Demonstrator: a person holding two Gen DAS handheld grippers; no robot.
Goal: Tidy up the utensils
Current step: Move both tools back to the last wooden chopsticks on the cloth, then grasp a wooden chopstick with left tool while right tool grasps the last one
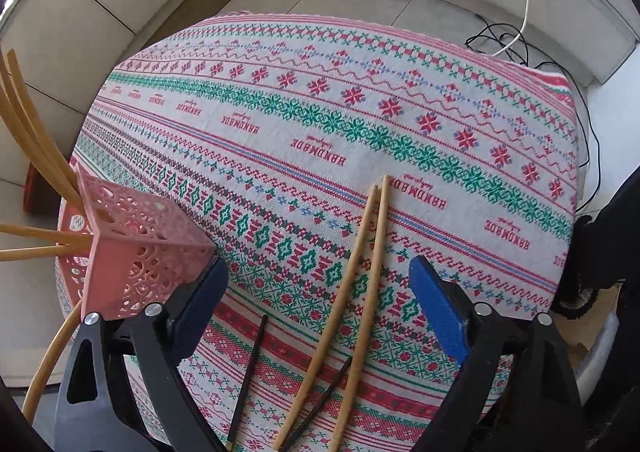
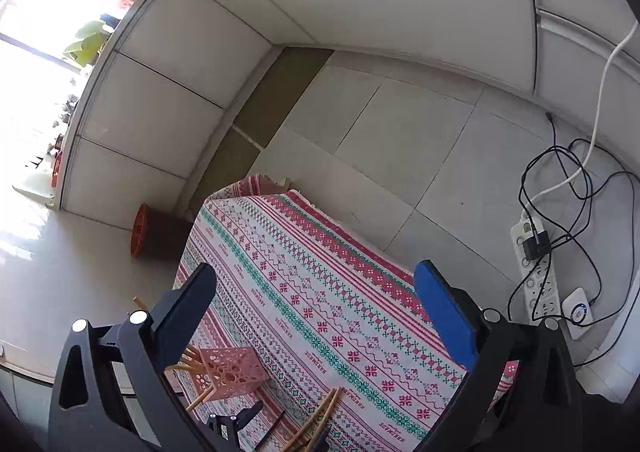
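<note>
- Left gripper point(image 1: 318, 284): jaws spread wide, nothing pinched. It points steeply down at the table, and the blue-padded fingers point(image 1: 438, 312) stand either side of the loose chopsticks without touching them.
- Wooden chopsticks point(image 1: 360, 284): two light wooden sticks lie side by side on the tablecloth point(image 1: 360, 112), tips nearly together at the far end and running toward the camera between the left jaws. They rest flat and are gripped by nothing.
- Dark chopsticks point(image 1: 250, 376): two thin black sticks lie on the cloth near the bottom edge, one left of the wooden pair, the other slanting under or against it (which one lies on top cannot be told).
- Pink holder point(image 1: 136, 252): a square perforated pink basket sits at the left edge of the table, just beside the left finger of the left gripper. Several wooden sticks point(image 1: 28, 120) stand in it, splayed outward.
- Right gripper point(image 2: 316, 316): jaws spread, empty, held above the cloth and well back from the utensils. In its view the pink holder, the wooden pair and part of the left gripper appear low in the frame.
- Surroundings: a power strip point(image 2: 536, 264) with tangled black cables point(image 2: 576, 188) lies on the tiled floor beyond the table; a red object point(image 2: 138, 230) stands by the wall.
</note>
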